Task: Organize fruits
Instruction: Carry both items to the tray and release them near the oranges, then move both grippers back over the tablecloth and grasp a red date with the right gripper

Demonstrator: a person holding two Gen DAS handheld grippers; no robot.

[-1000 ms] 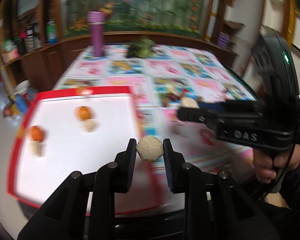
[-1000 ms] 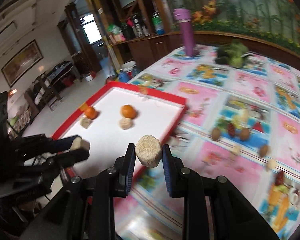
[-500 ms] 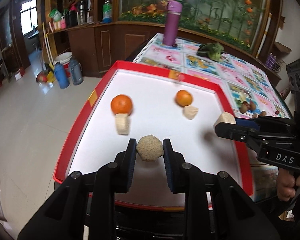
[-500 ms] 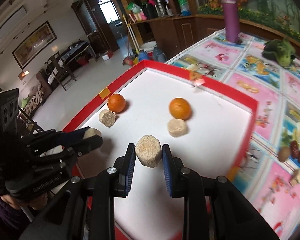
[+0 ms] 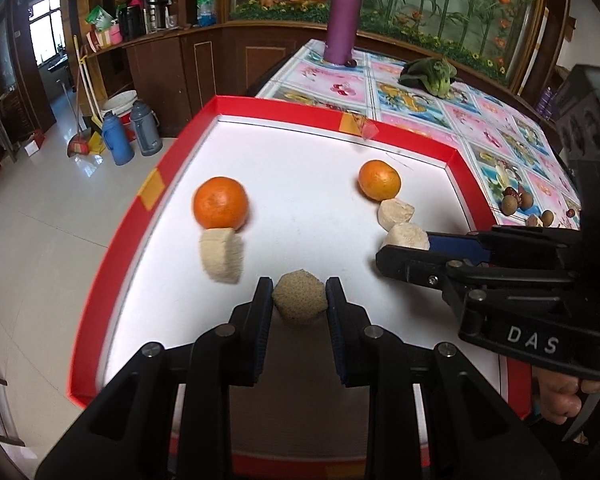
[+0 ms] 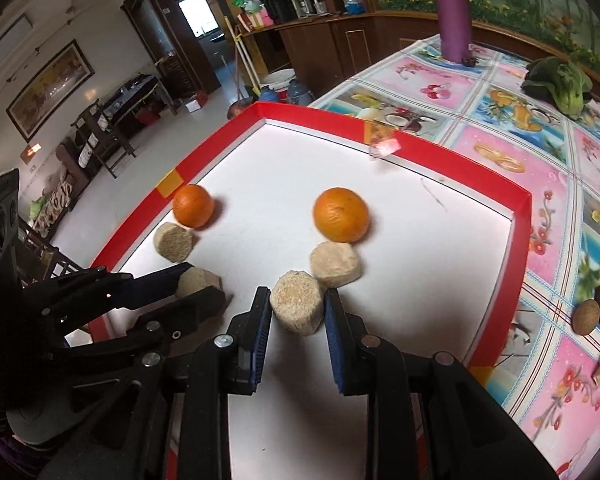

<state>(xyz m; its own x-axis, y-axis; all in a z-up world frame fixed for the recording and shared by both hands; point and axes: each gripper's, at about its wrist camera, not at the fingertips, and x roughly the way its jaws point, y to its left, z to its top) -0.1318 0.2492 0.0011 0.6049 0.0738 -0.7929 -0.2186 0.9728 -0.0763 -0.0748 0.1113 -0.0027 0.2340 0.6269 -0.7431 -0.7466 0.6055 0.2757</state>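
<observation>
A red-rimmed white tray (image 5: 180, 152) (image 6: 480, 172) holds two oranges, each with a beige cake piece in front of it: left orange (image 5: 220, 208) (image 6: 193, 211) with piece (image 5: 221, 255) (image 6: 174, 242), right orange (image 5: 379, 180) (image 6: 341, 220) with piece (image 5: 396, 213) (image 6: 335, 264). My left gripper (image 5: 299, 300) (image 6: 204, 290) is shut on a beige cake piece (image 5: 299, 302) low over the tray, below the left pair. My right gripper (image 6: 297, 308) (image 5: 396, 246) is shut on another beige cake piece (image 6: 297, 307), close in front of the right pair.
Small brown fruits and nuts (image 5: 518, 206) (image 6: 592, 312) lie on the flowered tablecloth right of the tray. A purple bottle (image 5: 345, 16) and a green vegetable (image 5: 430, 74) stand at the table's far end. Floor with thermos flasks (image 5: 128, 132) lies to the left.
Both grippers have carried their cake pieces from beside the tray to over it and lower, closer to the orange pairs. The pieces stay gripped.
</observation>
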